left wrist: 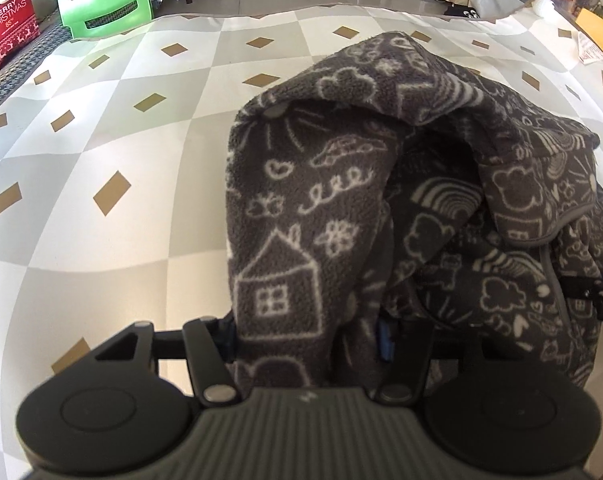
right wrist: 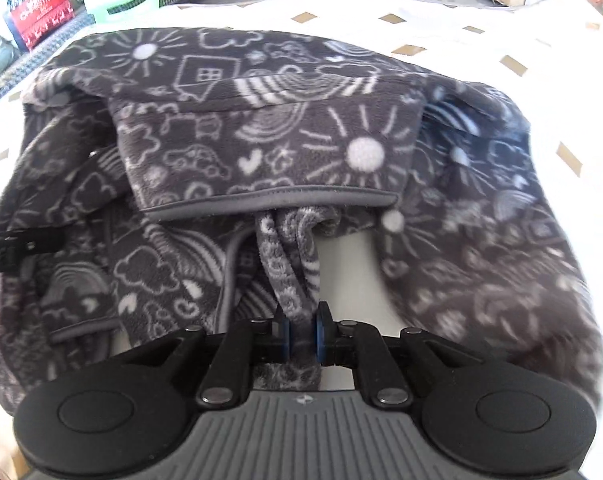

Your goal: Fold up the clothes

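A dark grey fleece garment [left wrist: 381, 184] with white doodles of houses, suns and rainbows is held up over the checked tablecloth [left wrist: 101, 120]. My left gripper [left wrist: 307, 340] is shut on a thick fold of it; the fabric drapes over and hides the fingers. In the right wrist view the garment [right wrist: 261, 140] fills most of the frame, with a grey-trimmed flap across the middle. My right gripper [right wrist: 300, 338] is shut on a narrow bunched strip of the fleece. The other gripper shows at the far left edge [right wrist: 5, 252].
The cloth [right wrist: 501, 60] has gold diamonds. Beyond its far edge stand a green plastic chair [left wrist: 105, 0] and a red Christmas bag [left wrist: 9, 28]. Boxes, plants and papers [left wrist: 589, 48] are at the far right.
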The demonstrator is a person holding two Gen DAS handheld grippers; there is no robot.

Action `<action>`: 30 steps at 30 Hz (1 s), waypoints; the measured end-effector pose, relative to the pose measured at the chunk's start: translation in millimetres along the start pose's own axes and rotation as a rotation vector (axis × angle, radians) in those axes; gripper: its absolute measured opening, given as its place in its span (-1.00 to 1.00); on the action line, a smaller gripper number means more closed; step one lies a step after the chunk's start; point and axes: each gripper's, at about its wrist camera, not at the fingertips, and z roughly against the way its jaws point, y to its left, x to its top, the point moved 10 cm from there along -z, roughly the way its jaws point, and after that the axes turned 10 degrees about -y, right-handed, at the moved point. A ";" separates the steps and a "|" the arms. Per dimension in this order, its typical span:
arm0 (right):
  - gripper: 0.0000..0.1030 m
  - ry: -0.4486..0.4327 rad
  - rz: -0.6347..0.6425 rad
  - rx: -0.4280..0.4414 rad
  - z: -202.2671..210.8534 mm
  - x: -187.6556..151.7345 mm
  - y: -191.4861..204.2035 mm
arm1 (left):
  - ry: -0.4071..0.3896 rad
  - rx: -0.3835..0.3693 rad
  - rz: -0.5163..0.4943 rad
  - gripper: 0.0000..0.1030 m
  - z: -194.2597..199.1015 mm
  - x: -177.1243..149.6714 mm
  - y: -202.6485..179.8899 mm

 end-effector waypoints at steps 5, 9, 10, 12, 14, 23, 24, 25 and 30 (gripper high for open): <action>-0.83 0.010 0.028 -0.039 23.2 -24.6 -20.5 | 0.009 -0.018 -0.026 0.10 21.1 -27.7 -13.8; -0.83 0.019 0.005 -0.045 42.4 -38.9 -34.4 | 0.018 -0.028 -0.037 0.16 36.1 -45.9 -23.1; -0.83 0.021 0.001 -0.046 47.1 -42.5 -37.2 | 0.021 -0.029 -0.038 0.18 39.1 -49.8 -24.8; -0.82 0.029 -0.011 -0.045 55.0 -49.3 -40.7 | 0.027 -0.031 -0.040 0.22 45.2 -57.5 -28.1; -0.79 0.040 -0.026 -0.036 57.2 -53.6 -37.9 | 0.031 -0.028 -0.041 0.30 50.7 -63.6 -30.6; -0.20 -0.077 -0.006 0.044 99.5 -15.5 -29.1 | -0.159 -0.003 -0.105 0.90 99.8 -21.4 -40.1; -0.19 -0.090 -0.006 0.063 105.2 -12.7 -27.8 | -0.179 -0.003 -0.113 0.91 103.6 -14.6 -41.5; -0.18 -0.101 -0.004 0.081 105.4 -10.9 -23.4 | -0.196 -0.006 -0.120 0.91 104.5 -1.8 -42.1; -0.17 -0.118 0.020 0.156 114.4 7.5 -3.3 | -0.237 0.030 -0.175 0.92 106.9 23.0 -45.4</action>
